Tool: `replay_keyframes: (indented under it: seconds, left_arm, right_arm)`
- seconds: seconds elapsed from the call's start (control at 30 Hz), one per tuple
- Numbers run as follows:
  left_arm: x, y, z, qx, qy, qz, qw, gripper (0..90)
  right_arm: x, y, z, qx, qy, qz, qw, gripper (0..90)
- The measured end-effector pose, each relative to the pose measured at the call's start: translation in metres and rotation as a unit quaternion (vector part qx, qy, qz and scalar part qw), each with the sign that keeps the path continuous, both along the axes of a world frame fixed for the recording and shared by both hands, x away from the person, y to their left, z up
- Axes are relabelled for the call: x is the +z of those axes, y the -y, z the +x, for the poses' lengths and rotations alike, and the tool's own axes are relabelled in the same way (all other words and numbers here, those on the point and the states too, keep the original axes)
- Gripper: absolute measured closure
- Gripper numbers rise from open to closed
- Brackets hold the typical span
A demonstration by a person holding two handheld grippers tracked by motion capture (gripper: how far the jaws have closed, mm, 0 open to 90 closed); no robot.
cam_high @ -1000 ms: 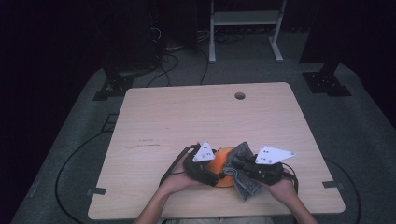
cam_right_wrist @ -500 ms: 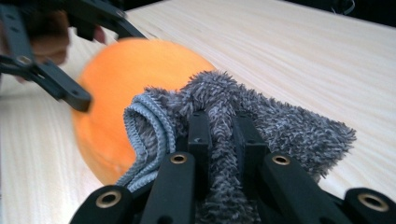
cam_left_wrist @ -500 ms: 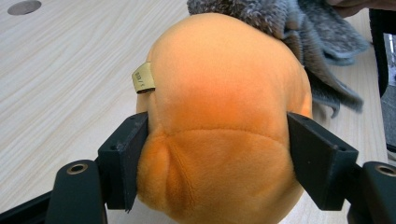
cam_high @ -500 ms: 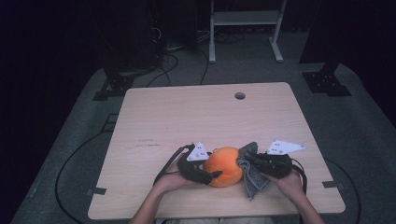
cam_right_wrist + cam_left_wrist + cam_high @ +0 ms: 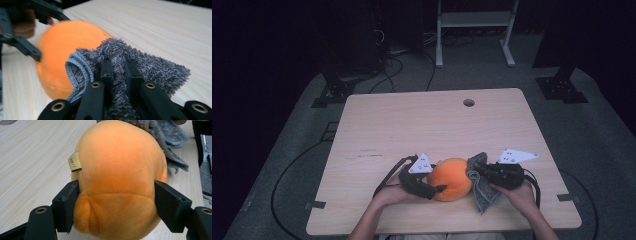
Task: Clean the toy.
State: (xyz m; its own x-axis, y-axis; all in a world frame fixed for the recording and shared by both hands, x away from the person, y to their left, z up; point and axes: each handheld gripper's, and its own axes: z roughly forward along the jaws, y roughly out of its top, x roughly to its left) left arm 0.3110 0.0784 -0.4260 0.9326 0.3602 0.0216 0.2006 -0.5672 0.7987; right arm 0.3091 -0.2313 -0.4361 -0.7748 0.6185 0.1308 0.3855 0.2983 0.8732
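Light wooden table (image 5: 432,130) — a round hole (image 5: 469,102) is set near its far edge. An orange plush ball (image 5: 451,178) is seen at the near edge, between the two grippers. It is clamped at its sides by the left gripper (image 5: 432,189), jaws spread wide around it. A grey fuzzy cloth (image 5: 481,187) is pinched by the right gripper (image 5: 477,172) — jaws nearly closed on a bunched fold, the rest draped to the table, touching the ball. A small tan tag (image 5: 75,162) is sewn on the ball.
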Motion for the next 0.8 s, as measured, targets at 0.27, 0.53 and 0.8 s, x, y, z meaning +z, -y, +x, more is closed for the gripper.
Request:
replay_keyframes:
  seconds: [0.27,0.53,0.8]
  left_arm:
    - [-0.001,0.0,-0.001,-0.003,0.002,-0.004,1.0,25.4]
    - [0.0,0.002,-0.003,-0.003,0.006,-0.003,1.0,24.9]
    - [0.003,0.009,-0.007,-0.012,0.017,-0.001,0.9998,23.5]
  right_arm:
    - [0.008,0.007,-0.003,-0.01,0.008,0.018,0.9998,79.2]
    - [0.001,0.0,0.0,0.007,-0.011,0.019,0.9997,79.2]
    - [0.008,0.012,-0.001,-0.018,-0.004,0.016,0.9997,79.2]
